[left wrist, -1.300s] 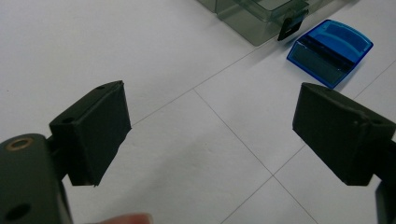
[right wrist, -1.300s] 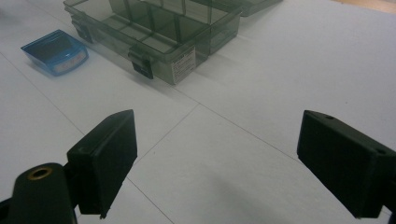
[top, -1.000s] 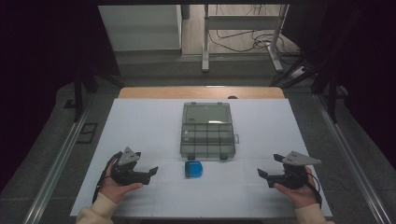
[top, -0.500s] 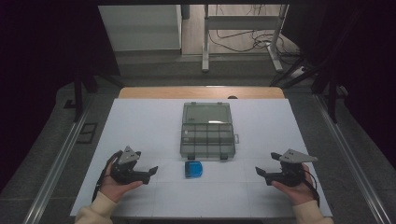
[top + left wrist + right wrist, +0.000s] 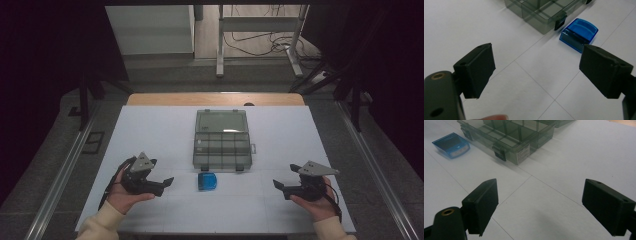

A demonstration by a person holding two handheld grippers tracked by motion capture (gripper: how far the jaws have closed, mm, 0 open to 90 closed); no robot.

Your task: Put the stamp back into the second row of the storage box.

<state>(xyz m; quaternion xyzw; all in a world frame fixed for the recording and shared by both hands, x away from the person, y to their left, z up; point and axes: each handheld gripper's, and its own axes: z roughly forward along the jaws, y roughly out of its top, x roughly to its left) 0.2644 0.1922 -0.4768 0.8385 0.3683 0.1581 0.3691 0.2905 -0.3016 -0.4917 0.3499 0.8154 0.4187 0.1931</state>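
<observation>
A small blue plastic box lies on the white table at lower centre of the high view, just below the open smoky-grey compartment organizer case and apart from it. At lower left the left gripper is held in a hand, jaws spread wide and empty; at lower right the right gripper is likewise wide and empty, both pointing inward.

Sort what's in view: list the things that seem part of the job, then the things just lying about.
Likely the job:
organizer box, lid open
blue container, beside the box
left gripper, open
right gripper, open

Just lying about:
cables on the floor
metal stand
</observation>
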